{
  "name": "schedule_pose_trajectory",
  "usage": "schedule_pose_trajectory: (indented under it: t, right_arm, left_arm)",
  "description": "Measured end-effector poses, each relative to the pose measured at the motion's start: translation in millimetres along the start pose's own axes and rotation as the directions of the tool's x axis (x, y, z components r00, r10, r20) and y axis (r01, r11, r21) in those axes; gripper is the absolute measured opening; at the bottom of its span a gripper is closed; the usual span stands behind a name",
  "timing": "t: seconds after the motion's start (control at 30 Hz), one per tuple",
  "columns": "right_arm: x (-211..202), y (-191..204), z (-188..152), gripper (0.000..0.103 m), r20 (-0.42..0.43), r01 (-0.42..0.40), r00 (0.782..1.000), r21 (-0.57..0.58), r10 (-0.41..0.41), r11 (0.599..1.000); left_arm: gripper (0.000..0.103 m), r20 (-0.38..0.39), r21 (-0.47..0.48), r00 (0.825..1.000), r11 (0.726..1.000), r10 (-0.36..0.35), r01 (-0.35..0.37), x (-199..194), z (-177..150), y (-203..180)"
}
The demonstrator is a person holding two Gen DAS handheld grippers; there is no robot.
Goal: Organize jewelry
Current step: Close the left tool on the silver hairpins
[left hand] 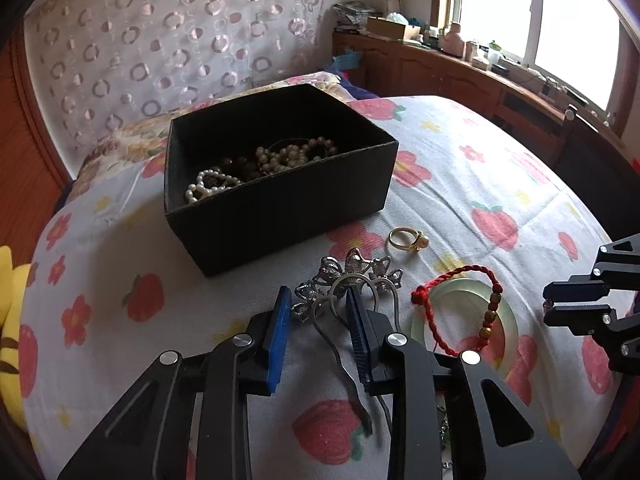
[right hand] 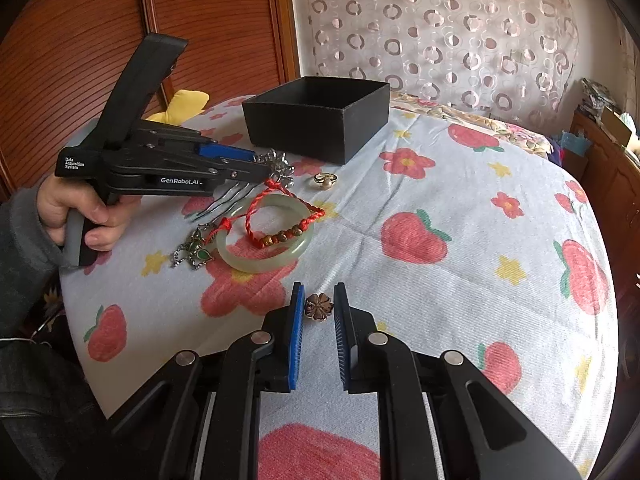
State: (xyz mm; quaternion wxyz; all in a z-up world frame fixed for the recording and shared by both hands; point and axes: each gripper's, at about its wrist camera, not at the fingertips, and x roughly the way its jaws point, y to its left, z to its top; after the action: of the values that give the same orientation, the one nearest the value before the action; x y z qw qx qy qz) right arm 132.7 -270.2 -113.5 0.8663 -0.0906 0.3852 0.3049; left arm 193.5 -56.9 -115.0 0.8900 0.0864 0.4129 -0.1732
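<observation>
A black box on the bed holds pearl and bead strands; it also shows in the right wrist view. My left gripper is open, its jaws on either side of a silver flower hairpin. Beside it lie a gold pearl ring, a red cord bracelet and a pale jade bangle. My right gripper is open around a small brown flower brooch on the sheet. A green-stone chain lies left of the bangle.
The bed has a white sheet with strawberries and flowers. A yellow plush sits at the left edge. A wooden cabinet with clutter runs under the window. A wooden wardrobe stands behind the bed.
</observation>
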Motion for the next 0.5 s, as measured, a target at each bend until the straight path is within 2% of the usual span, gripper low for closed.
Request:
schedule_pose_trajectory:
  t: [0.27,0.5]
  right_arm:
    - [1.6,3.5,1.2,0.016,-0.007,0.015,1.0,-0.018,-0.015,1.0]
    - [1.3,7.4,5.4,0.016,-0.002,0.017,1.0,-0.024,-0.017,1.0]
  left_arm:
    - [0.021,0.043,-0.033,0.999,0.999,0.019,-0.018,-15.2,-6.9,6.6]
    - [0.02,0.079,-0.046,0.996,0.998,0.037,-0.033,-29.9,-9.7,10.3]
